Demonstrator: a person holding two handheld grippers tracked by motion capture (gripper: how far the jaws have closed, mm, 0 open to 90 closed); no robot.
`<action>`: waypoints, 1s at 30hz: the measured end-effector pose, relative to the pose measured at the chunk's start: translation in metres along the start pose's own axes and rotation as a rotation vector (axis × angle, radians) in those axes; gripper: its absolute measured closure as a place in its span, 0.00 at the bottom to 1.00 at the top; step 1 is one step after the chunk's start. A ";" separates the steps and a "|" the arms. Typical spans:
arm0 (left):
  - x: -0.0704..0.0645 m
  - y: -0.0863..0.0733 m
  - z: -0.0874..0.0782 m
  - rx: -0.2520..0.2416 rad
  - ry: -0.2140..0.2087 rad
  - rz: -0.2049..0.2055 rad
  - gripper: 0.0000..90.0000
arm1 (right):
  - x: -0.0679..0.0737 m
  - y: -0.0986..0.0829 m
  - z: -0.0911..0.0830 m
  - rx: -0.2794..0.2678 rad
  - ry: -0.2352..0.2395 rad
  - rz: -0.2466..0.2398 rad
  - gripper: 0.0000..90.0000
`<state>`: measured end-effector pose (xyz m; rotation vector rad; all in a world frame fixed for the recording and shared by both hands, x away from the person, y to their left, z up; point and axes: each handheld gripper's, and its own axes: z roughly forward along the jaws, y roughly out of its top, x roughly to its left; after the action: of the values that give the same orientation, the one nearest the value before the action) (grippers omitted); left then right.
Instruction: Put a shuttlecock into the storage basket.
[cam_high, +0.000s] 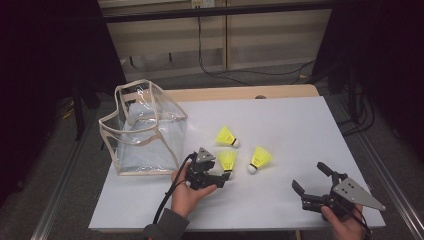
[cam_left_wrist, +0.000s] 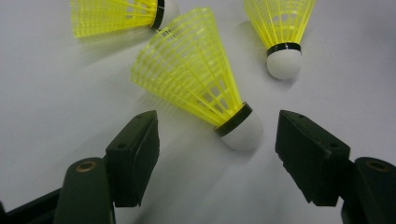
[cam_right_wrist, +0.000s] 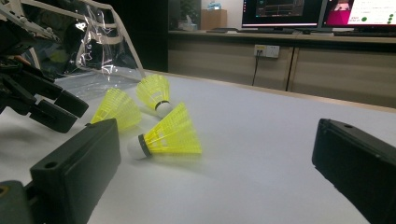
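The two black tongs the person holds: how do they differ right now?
The left tongs have their jaws spread around the white cork of the middle shuttlecock, not yet touching it; the right tongs are open over bare table, apart from every shuttlecock. The left tongs sit nearer the clear bag; the right ones are by the table's near right corner. Both are black and open.
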<state>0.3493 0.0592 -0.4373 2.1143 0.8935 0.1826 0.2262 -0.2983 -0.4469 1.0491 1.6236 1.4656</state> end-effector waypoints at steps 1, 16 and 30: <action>0.000 0.000 0.000 -0.002 -0.012 -0.006 0.35 | 0.000 0.000 0.000 0.000 0.000 -0.001 0.01; -0.002 0.000 0.006 0.020 0.018 -0.041 0.45 | 0.000 0.000 0.000 -0.001 -0.004 -0.003 0.01; -0.007 0.003 0.012 0.030 0.022 -0.121 0.50 | -0.001 -0.001 -0.001 -0.001 -0.007 -0.002 0.01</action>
<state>0.3503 0.0455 -0.4418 2.0822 1.0403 0.1311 0.2257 -0.2992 -0.4474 1.0503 1.6186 1.4600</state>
